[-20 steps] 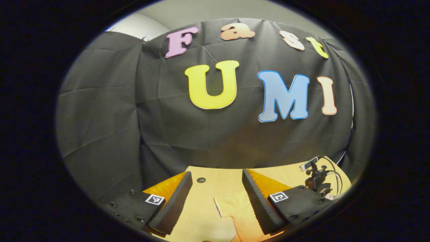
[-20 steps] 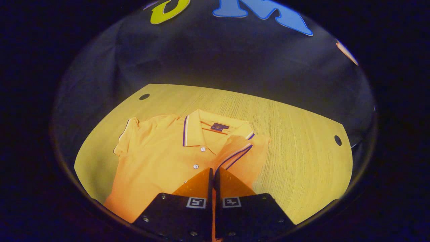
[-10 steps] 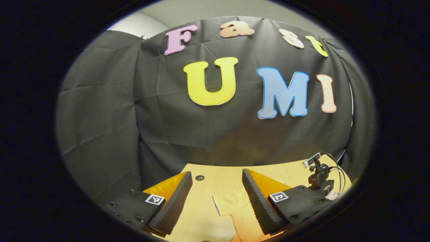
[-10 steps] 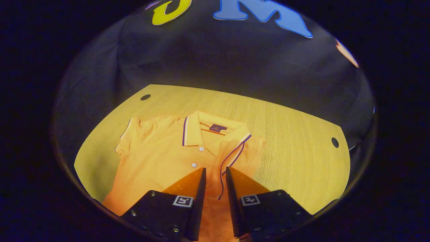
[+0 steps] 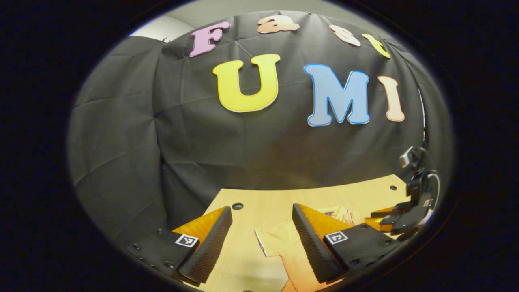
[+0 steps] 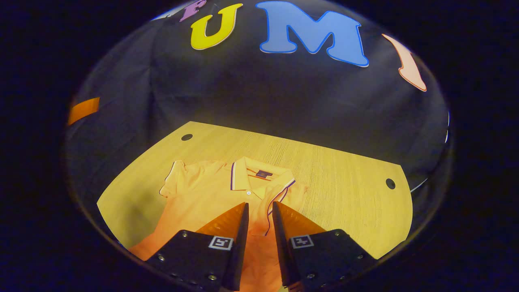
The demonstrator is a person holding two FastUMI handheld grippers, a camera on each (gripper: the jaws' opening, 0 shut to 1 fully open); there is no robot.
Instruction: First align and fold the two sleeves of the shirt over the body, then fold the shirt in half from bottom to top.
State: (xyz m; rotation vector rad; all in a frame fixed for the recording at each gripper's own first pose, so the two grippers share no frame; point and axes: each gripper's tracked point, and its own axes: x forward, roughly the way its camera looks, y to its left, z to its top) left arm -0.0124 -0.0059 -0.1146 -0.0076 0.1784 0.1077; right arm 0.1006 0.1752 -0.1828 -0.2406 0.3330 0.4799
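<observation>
An orange polo shirt (image 6: 202, 198) lies face up on the wooden table (image 6: 344, 182), collar (image 6: 259, 178) toward the far wall. One sleeve (image 6: 284, 194) with a striped cuff is folded over the chest. The other sleeve (image 6: 174, 186) still lies spread out to the side. My right gripper (image 6: 259, 205) hovers open above the folded sleeve with a narrow gap and nothing between its fingers. My left gripper (image 5: 261, 209) is open wide, above the table with the spread sleeve (image 5: 275, 239) below it. The right gripper (image 5: 373, 217) also appears at the right of the left gripper view.
Black cloth walls close in the far and left sides of the table. Round holes (image 6: 187, 137) (image 6: 390, 183) mark the table's far corners. Bare wood (image 6: 357, 211) lies to the right of the shirt.
My right gripper opened and let go of the striped sleeve, which now lies folded on the chest, then drew up and back. The left gripper stayed open and shifted a little.
</observation>
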